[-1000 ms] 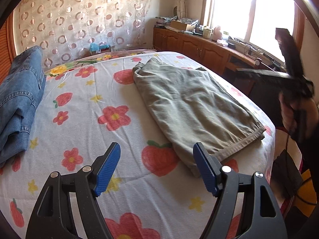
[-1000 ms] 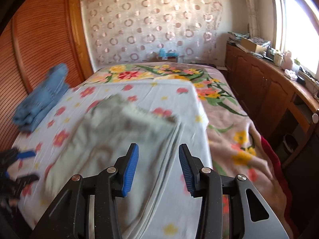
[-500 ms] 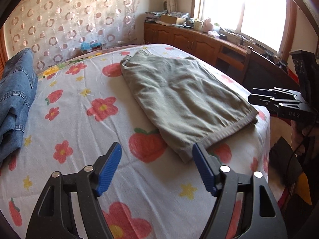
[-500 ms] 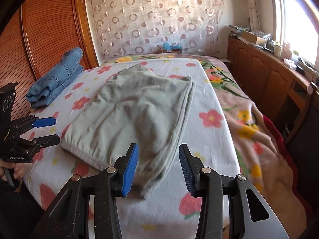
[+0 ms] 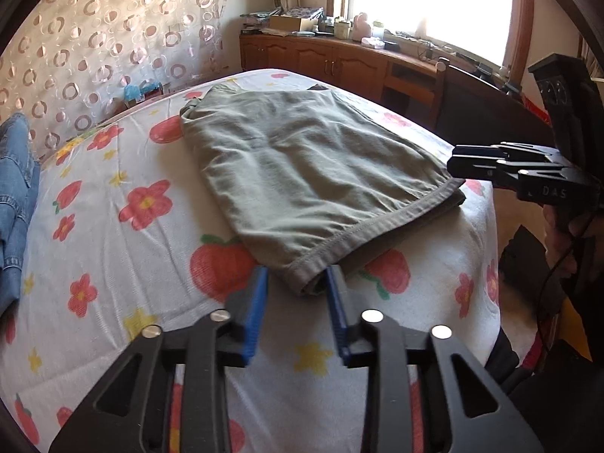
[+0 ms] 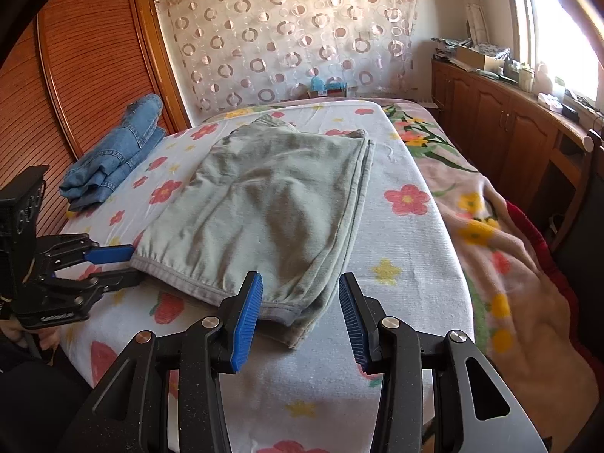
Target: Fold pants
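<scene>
Pants [image 5: 302, 173], olive-grey and already doubled over on themselves, are lying flat on the flowered sheet [image 5: 124, 256] of the bed, hem end toward the near edge and waist end toward the patterned curtain [image 6: 287, 37]. The left gripper [image 5: 296, 283] is sitting at the nearest hem corner, its blue pads [image 5: 256, 302] standing on either side of that corner with a narrow gap between them; the cloth is lying between the pads, but whether they are pinching it I cannot tell. In the right wrist view the same gripper [image 6: 128, 264] is showing side-on at the left end of the hem [image 6: 181, 271], fingers apart. The right gripper [image 6: 300, 294] is hovering at the other hem corner, jaws spread wide and released, the folded corner lying between and just past the tips without touching them. A pile of blue jeans [image 6: 113, 158] is resting well apart on the far left of the bed beside the wooden wardrobe [image 6: 75, 75]. A wooden sideboard [image 6: 509, 124] is running under the bright window on the right
</scene>
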A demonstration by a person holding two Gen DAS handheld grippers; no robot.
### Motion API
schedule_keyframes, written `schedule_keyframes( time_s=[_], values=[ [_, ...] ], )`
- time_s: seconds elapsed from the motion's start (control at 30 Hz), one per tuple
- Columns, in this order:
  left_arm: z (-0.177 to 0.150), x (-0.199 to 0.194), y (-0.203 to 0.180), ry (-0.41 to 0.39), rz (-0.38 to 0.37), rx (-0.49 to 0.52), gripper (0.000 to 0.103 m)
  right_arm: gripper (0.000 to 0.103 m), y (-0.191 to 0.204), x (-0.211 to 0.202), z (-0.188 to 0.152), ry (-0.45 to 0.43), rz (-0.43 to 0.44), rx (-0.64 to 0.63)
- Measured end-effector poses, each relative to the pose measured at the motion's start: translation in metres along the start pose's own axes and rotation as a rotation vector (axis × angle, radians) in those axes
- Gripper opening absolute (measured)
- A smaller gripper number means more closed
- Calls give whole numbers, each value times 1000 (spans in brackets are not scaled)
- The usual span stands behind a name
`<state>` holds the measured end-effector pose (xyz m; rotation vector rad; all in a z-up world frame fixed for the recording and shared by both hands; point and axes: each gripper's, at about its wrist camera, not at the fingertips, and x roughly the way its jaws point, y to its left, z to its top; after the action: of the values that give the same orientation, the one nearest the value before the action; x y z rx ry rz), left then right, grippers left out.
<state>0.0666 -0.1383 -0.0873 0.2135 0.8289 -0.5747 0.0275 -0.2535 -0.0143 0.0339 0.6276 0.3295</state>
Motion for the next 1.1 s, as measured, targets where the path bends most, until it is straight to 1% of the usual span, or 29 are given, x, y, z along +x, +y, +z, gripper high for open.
schedule_keyframes(
  time_s=[0.07,0.17,0.33,0.57,0.73,0.77,0.8,0.83,0.9,0.97,1.0,1.03,1.07,1.1],
  values=[
    [-1,-1,-2,-5,-2,8,19,44,1,1,-1,2,2,5],
    [-3,-4,-4,-17,3,18,18,44,1,1,-4,6,7,9],
    [-3,-4,-4,-10,1,9,18,44,3,8,-3,22,8,18],
    [-4,0,-4,9,7,4,19,44,6,17,-4,62,-34,16],
    [-5,2,-3,12,5,-7,22,44,9,16,-4,70,-46,1],
    [-5,1,-3,12,5,-7,24,44,10,16,-5,70,-43,-3],
    [-5,1,-4,13,11,-7,26,41,10,15,-5,71,-46,-10],
    [-5,2,-3,12,19,-8,28,34,12,15,-6,73,-46,-19],
    [-6,2,-2,8,18,-11,28,30,13,13,-7,76,-32,-23],
    [-6,2,-3,3,21,-7,28,28,13,12,-9,74,-34,-31],
    [-7,2,-4,-1,25,0,28,26,13,12,-9,73,-28,-29],
    [-7,2,-5,-6,23,8,21,21,12,12,-10,72,-17,-26],
    [-7,1,-5,-9,11,10,18,18,11,11,-10,72,-5,-24],
    [-7,0,-6,-18,18,9,15,13,10,11,-10,71,9,-24]
  ],
)
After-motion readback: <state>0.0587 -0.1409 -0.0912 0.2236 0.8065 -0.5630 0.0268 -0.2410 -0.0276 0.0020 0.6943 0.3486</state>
